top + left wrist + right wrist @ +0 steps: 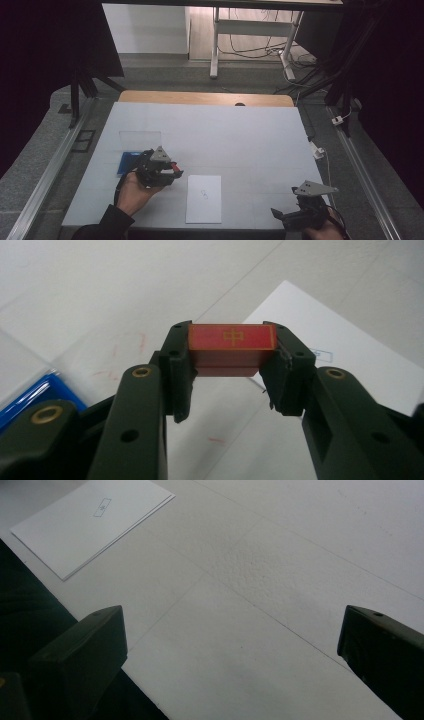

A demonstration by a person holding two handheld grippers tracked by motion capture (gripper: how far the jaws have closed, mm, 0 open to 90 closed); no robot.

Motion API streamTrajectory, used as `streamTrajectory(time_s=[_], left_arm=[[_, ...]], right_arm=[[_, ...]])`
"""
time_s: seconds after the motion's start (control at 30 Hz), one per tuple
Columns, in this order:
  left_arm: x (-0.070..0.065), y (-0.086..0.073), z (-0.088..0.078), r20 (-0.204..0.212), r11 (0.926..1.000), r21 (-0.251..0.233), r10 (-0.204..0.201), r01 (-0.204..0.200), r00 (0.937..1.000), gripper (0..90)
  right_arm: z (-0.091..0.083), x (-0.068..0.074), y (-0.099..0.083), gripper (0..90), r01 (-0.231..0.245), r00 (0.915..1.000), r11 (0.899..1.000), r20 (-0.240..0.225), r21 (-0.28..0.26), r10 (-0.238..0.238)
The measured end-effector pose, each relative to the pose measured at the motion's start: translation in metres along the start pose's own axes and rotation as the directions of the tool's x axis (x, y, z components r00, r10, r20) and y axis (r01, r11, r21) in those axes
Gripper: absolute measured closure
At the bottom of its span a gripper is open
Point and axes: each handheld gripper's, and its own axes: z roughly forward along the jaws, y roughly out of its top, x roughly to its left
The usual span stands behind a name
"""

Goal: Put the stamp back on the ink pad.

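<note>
Stamp [174, 166], red, is carried clear of the table [250, 130] by the left gripper [172, 172], beside the paper sheet [203, 198]. Left gripper view: jaws are clamped on its ends for face-down printing. Right gripper view: jaws are spread wide, empty, held aside.

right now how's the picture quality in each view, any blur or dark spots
High view: dim, black at both sides, left gripper small and soft. Left gripper view: red block fairly sharp between the jaws, near jaw arms blurred. Right gripper view: evenly lit table, jaws out of focus, paper sheet legible.
</note>
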Motion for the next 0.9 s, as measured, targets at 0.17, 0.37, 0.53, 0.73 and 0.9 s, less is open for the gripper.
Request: streamTrajectory(time_s=[0.17,0.37,0.53,0.73,0.9], left_arm=[[0.009,-0.003,-0.003,-0.02,0.9994,-0.008,-0.035,0.035,0.9992,58.0],[0.021,-0.008,-0.007,-0.055,0.9977,-0.005,-0.068,0.068,0.9962,57.9],[0.031,-0.013,-0.01,-0.105,0.9963,0.008,-0.085,0.086,0.9908,57.9],[0.045,-0.019,-0.013,-0.141,0.9915,0.006,-0.128,0.13,0.9817,57.9],[0.057,-0.026,-0.016,-0.173,0.9868,0.004,-0.159,0.162,0.9721,58.0]], right_arm=[[0.0,0.0,0.0,0.0,0.002,1.0,1.0,0.0,0.0,-0.002],[0.0,0.0,0.0,0.0,0.009,1.0,1.0,0.001,0.002,-0.009],[0.0,0.001,0.0,0.0,0.008,1.0,1.0,0.0,0.003,-0.008],[0.0,0.001,0.0,0.0,0.009,1.0,1.0,0.001,0.003,-0.009],[0.0,0.001,0.0,0.0,0.011,0.9999,1.0,0.0,0.004,-0.011]])
